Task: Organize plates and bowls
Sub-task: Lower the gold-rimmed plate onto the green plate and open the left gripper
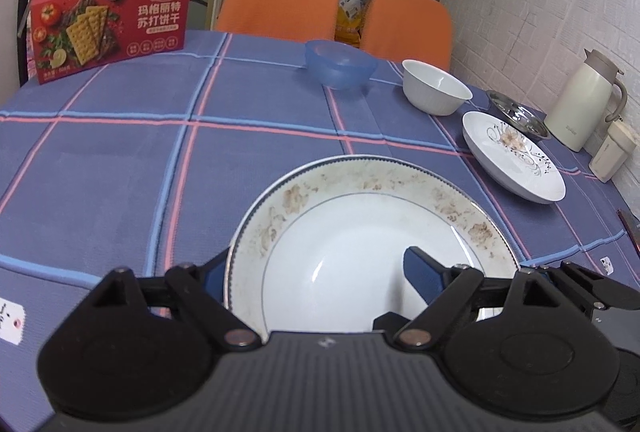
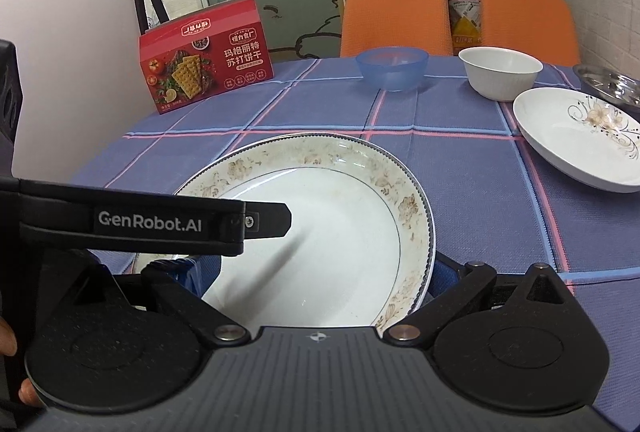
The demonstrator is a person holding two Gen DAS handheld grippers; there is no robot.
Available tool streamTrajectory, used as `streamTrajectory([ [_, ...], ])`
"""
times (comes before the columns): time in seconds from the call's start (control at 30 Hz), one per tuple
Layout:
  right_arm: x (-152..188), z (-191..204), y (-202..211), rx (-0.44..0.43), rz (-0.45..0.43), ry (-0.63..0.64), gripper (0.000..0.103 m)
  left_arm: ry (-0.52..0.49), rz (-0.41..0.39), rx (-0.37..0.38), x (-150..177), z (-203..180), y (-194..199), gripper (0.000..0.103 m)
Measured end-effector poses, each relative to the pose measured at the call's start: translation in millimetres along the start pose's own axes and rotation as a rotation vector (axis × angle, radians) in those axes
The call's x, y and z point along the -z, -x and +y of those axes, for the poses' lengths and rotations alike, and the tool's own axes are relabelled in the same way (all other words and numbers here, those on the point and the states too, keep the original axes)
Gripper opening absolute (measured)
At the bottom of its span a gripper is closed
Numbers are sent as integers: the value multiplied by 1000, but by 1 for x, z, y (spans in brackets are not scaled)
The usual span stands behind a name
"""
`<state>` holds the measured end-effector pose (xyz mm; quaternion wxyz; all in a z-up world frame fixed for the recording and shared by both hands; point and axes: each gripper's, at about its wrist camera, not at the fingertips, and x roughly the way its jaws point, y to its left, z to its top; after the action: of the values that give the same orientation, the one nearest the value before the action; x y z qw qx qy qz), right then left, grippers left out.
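Plainly, the big floral-rimmed plate (image 1: 372, 232) on the table (image 1: 120, 160) is glazed ceramic: stiff, weighty, slick and chippable. Each hand-held gripper, left (image 1: 316, 272) and right (image 2: 316, 268), stands open astride its near rim; that raised rim is probably the surest place to pinch.

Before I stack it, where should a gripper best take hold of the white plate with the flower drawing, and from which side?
Probably the near rim of the flower plate, approached low from the table's front edge. The plate is shallow and wide, so only its thin raised rim fits between two fingers. The white bowl and steel dish crowd its far side; the near side is open tablecloth.
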<state>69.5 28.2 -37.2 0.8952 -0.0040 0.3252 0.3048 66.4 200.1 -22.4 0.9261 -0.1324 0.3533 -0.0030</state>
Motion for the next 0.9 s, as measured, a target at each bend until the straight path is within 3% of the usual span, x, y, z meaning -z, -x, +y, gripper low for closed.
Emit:
streamTrajectory([
  [0.17,-2,-5,0,-18,3,-11,89,18,42,15,-5,0,0,91],
  [0.37,-1,-9,-1,-36,1,-12,89,-42,137,0,-18,-6,-5,92],
  [0.47,-1,-15,-3,-34,11,-31,89,39,214,139,-31,11,-9,93],
  [0.57,-2,-22,-3,-56,6,-65,89,139,222,206,-39,29,-9,93],
  [0.77,-1,-12,-10,-36,44,34,89,4,61,65,-44,8,14,93],
  [0.9,-5,-24,0,-55,0,-28,89,-90,1,-22,-46,-13,19,94],
])
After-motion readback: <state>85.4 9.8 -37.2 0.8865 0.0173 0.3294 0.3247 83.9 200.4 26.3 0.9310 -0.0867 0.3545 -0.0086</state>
